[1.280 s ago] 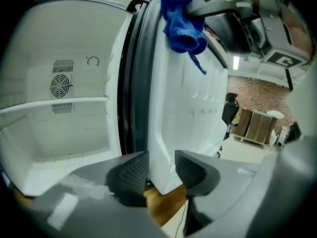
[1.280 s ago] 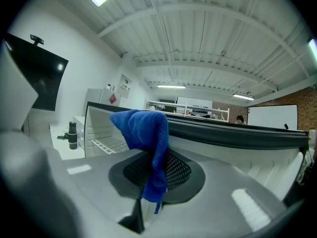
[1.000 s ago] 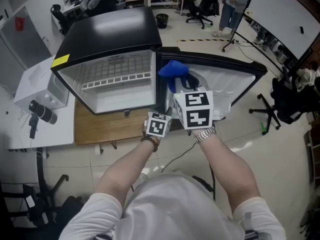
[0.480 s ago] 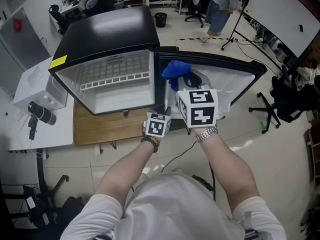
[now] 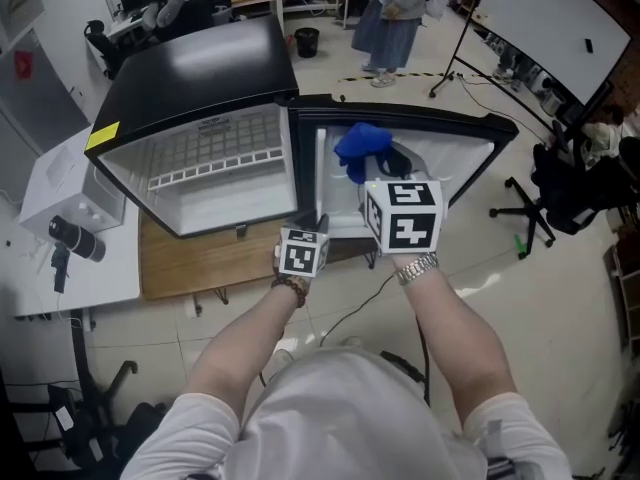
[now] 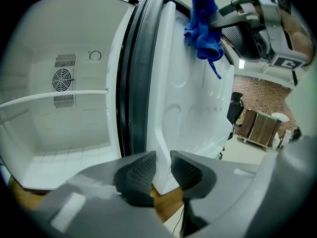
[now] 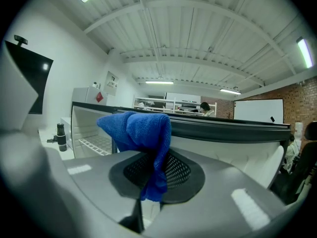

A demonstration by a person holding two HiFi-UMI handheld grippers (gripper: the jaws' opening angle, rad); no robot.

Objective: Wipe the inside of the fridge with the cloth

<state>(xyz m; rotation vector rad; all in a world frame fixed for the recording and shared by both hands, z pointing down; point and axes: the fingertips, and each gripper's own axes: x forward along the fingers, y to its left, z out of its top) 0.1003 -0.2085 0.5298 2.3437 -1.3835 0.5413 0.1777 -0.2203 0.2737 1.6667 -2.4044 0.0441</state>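
We see the left gripper [image 6: 162, 163] just closing its jaws onto the lower corner of the open fridge door [image 6: 193, 113], a pad on either side; the right gripper [image 7: 156, 173] is clamped on the blue cloth [image 7: 136, 128], which is up by the door's inner liner, outside the fridge [image 5: 200, 183] compartment.

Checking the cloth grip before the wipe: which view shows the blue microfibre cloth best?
Right gripper view: the blue microfibre cloth fills the centre, pinched in the right gripper, with its weave visible. Left gripper view shows it smaller, dangling before the open white fridge door. Head view shows only a blue bunch beyond that gripper.
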